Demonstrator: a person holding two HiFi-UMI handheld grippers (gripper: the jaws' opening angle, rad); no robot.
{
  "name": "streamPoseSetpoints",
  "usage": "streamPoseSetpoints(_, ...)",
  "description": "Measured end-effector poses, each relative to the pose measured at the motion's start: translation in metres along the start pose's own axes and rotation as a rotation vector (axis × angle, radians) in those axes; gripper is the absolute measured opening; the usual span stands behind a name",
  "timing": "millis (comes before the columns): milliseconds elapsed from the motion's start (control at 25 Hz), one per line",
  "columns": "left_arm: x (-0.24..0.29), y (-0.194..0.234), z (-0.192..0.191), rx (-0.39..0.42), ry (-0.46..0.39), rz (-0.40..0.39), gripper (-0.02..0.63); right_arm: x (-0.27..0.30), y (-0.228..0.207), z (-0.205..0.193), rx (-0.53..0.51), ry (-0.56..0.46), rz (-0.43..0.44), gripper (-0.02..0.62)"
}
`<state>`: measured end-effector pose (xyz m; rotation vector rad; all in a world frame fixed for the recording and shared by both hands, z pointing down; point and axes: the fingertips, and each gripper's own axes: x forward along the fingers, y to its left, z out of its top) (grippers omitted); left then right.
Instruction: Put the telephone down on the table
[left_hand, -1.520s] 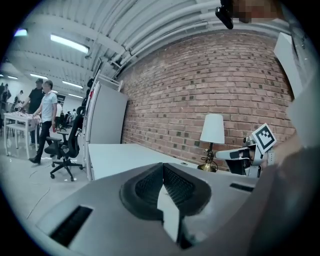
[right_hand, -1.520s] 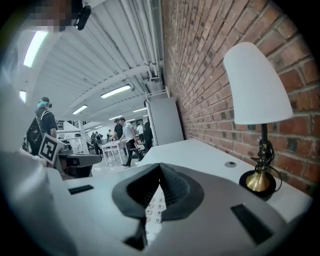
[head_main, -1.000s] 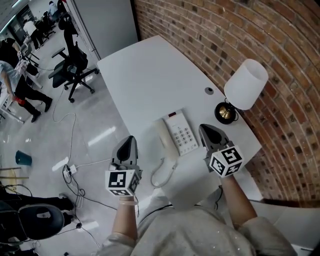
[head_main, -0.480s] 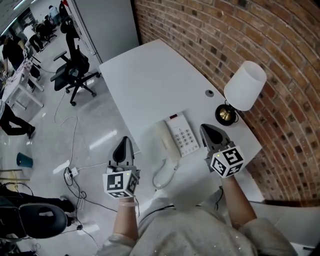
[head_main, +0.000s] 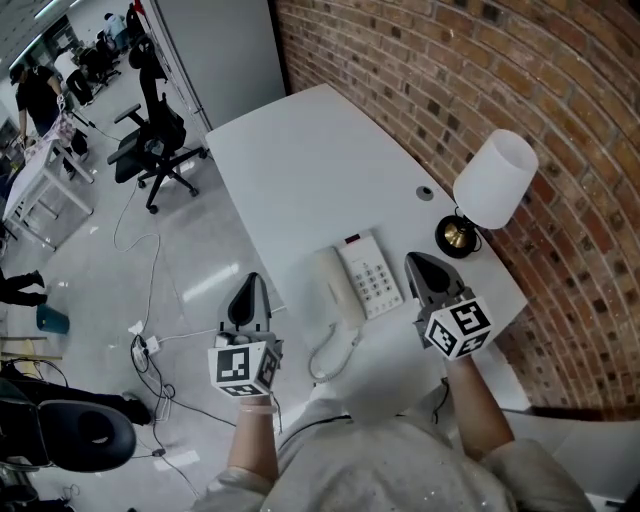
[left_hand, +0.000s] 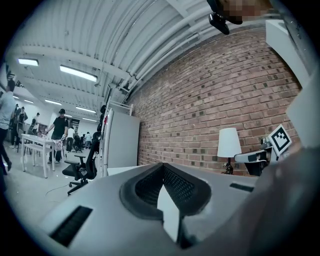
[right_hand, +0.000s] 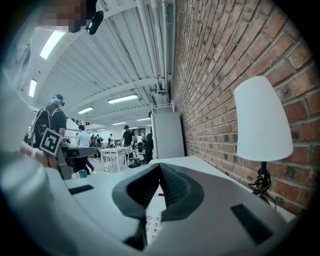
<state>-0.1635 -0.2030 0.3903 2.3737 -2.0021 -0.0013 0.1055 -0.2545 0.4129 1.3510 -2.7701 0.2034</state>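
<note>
Telephone (head_main: 358, 282) lies flat on the white tabletop (head_main: 300, 160), near its front edge. The handset sits in the cradle along the base's 9 o'clock side, and the keypad faces 3 o'clock. A coiled cord (head_main: 330, 352) loops out at 6 o'clock.

The left hand-held gripper (head_main: 252, 282) hangs at 9 o'clock of the telephone, off the tabletop edge, jaws clenched on nothing. The right hand-held gripper (head_main: 416, 262) stands just beside the base at 3 o'clock, likewise clenched and empty.

Judgement: the set-down appears done, since neither tool holds the unit. The next move, if any, calls only for drawing both tools clear without snagging the cord.

Materials:
- Telephone: smooth, hard, pale plastic, oblong, with a rounded handset.
- Cord: springy.
- Tabletop: matte and even.
- Jaw pads: dark and ribbed.
- Lamp (head_main: 495, 178): white tapered shade on a brass-coloured foot, at 2 o'clock against the rough brick wall (head_main: 450, 60).
</note>
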Motion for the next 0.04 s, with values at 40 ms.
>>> streamPoseSetpoints(40, 0.0006, -0.0004, -0.0004, 0.0, 0.001, 0.0, 0.005, 0.0004, -0.0006, -0.0003, 0.002, 0.0, 0.0, 0.005)
